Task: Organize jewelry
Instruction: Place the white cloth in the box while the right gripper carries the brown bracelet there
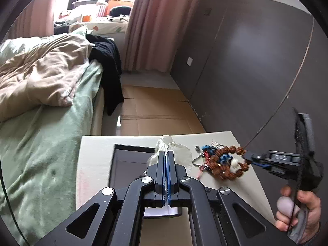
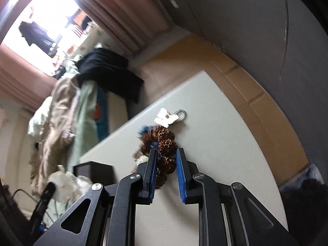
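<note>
The left wrist view showed the left gripper point(image 1: 166, 153) at frame centre, jaws clenched on a clear plastic bag point(image 1: 180, 153) over the pale desk point(image 1: 92, 164) beside a dark box point(image 1: 131, 164), and the jewelry pile point(image 1: 217, 162) at centre right. Only the right wrist view showed the right gripper point(image 2: 167, 153) with jaws grasping the brown bead bracelet point(image 2: 166, 149) at frame centre, a white butterfly charm point(image 2: 165, 117) above.
</note>
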`<state>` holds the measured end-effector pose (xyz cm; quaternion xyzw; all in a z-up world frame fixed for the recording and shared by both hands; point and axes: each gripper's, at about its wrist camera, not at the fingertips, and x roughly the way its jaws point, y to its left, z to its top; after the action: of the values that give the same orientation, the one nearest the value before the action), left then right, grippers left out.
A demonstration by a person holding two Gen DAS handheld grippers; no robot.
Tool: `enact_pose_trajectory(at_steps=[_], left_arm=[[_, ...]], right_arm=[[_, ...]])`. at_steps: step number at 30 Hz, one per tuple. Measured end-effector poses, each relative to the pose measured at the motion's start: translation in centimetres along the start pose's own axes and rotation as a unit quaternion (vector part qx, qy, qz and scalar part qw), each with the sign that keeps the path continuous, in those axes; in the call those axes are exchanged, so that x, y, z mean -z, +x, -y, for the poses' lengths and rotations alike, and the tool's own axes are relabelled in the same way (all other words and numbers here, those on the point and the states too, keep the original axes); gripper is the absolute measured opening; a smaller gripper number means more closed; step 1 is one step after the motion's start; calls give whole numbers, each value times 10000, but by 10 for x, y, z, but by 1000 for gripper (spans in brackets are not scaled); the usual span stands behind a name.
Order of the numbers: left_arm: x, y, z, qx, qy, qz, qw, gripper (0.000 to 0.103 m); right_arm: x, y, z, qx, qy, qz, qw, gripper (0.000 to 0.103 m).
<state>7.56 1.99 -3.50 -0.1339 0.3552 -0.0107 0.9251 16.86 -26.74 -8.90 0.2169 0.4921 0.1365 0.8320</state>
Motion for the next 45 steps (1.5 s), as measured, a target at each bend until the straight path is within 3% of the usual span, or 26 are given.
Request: enact_pose_trajectory(at_steps=[8,13,14,16,17,18,21,30,38,41,45], left_arm=[[-3,-4,-23,-97,-246,17,9996,0],[-4,7,-32,20,-507,-237,9984,1],[-4,11,-34,39,-577,-331,9978,8],[-4,14,-38,7,-693,-396,9968,44],[-4,13,-40,19,-749,-378,9965,78],[-4,11,-42,41,-826,-317,9961,96],[-7,-1,-48,37,-989,-58,9951,97],[-12,-10,-74,-238,-1267,25,9916,97],[-14,-17,-91,-263,-1516,125,9880,97],[-13,-18,-93,-263,-1535,123,9877,97],[-13,-20,-95,-268,-1526,129,9878,97]], right_arm=[[10,-15,-35,-576,-321,266,9975,19],[14,-17,-50,-819,-365,326,9954,19],[14,-17,-52,-874,-362,336,9949,19],[15,-16,-56,-1009,-363,336,9937,19],[16,-16,-59,-1106,-361,336,9926,19],[17,-16,-61,-1175,-367,336,9918,19],[20,-17,-70,-1432,-420,336,9882,19],[34,-13,-107,-2106,-682,262,9748,20],[53,20,-145,-2589,-779,-181,9626,20],[59,40,-157,-2153,-960,-350,9712,21],[58,52,-154,-1497,-988,-468,9827,38]])
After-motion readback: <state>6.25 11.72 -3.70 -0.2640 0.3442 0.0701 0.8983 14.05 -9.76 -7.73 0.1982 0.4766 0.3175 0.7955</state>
